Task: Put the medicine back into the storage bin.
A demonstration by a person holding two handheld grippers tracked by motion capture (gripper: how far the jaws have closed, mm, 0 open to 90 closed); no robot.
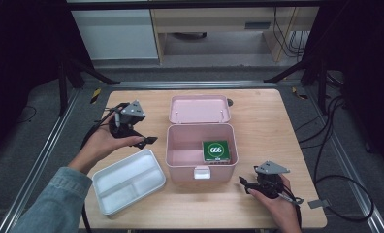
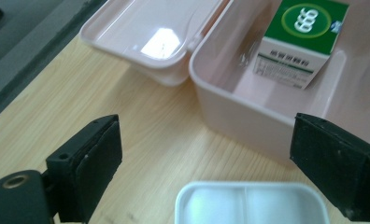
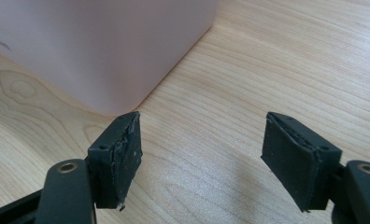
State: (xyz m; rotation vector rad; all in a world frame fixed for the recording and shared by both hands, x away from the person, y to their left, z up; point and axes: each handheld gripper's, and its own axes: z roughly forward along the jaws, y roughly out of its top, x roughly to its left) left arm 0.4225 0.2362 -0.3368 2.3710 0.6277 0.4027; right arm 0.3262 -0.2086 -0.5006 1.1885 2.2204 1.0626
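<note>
You are holding your left gripper (image 1: 149, 141) above the wooden table (image 1: 263, 121), just left of the pink box (image 1: 178, 145), with its jaws spread wide and nothing between them. In the left gripper view those jaws are framing the near wall of the box, and the green and white carton (image 2: 304, 44) is standing inside it against the far side. The box lid (image 1: 200, 109) is lying open behind the box. The white tray (image 1: 127, 180) is sitting on the table just in front of your left hand (image 1: 105, 143), close to the box's left corner. Your right gripper (image 1: 246, 183) is resting low near the box's front right corner, jaws apart and pinching nothing; in the right gripper view they are pointing past that pink corner at bare wood.
</note>
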